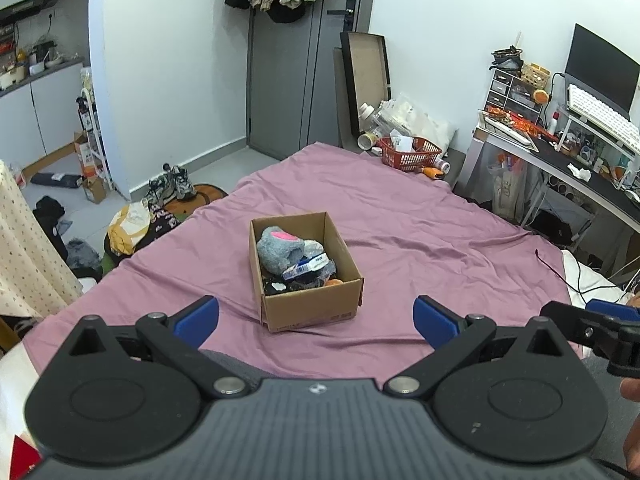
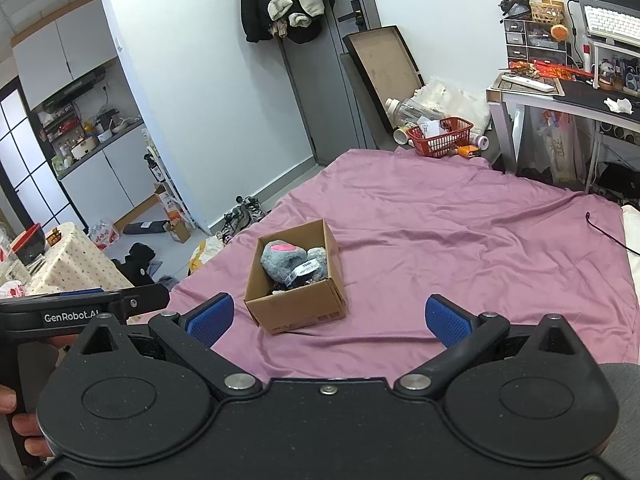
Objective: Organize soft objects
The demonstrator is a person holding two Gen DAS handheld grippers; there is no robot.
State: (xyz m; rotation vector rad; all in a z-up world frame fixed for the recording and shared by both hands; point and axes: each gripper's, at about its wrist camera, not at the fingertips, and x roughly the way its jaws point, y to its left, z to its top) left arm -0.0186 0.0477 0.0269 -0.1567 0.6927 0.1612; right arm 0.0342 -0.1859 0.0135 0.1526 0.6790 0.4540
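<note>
Both grippers, left gripper [image 1: 316, 322] and right gripper [image 2: 328, 320], gape empty; only the right wrist view shows a hand [image 2: 18, 420].

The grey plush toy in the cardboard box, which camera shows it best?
The left wrist view: the grey plush toy appears larger there, looked down on inside the cardboard box. The right wrist view shows the toy smaller, its lower part hidden by the box wall.
</note>
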